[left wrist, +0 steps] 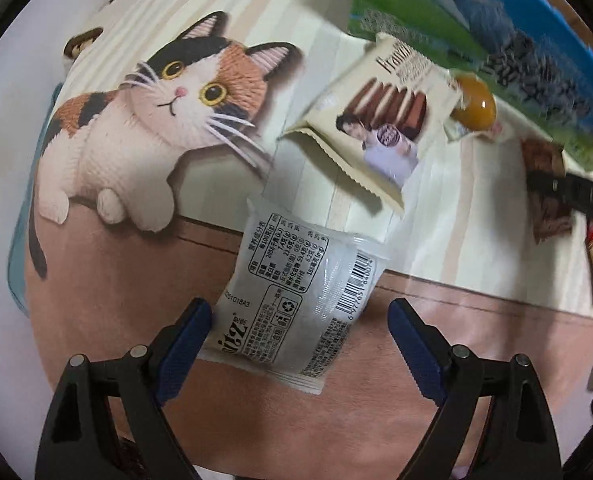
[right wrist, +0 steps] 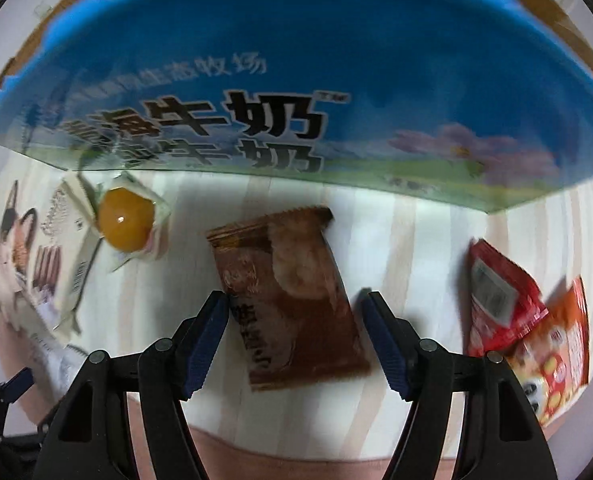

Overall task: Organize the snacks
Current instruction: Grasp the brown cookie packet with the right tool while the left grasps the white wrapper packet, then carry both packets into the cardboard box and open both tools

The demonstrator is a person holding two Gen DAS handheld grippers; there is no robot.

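Two tools hang over a counter (left wrist: 96, 280) with a cat picture on its cover. The left tool (left wrist: 299, 322) is spread wide around a clear packet (left wrist: 296, 292) that lies flat, label side up. One finger touches the packet's edge; the other is apart from it. It looks lined up to pinch the packet.

The right tool (right wrist: 294, 326) is wide too, with a brown packet (right wrist: 292, 300) lying between its fingers, not yet squeezed.

Close behind sits a big blue milk box (right wrist: 296, 92), maybe where the snacks go. A jelly cup (right wrist: 125, 224) and a cream biscuit packet (left wrist: 376, 120) lie near its wall. Red packets (right wrist: 496, 304) lie to the right. Bare room is tight near the box and wider on the pink part.
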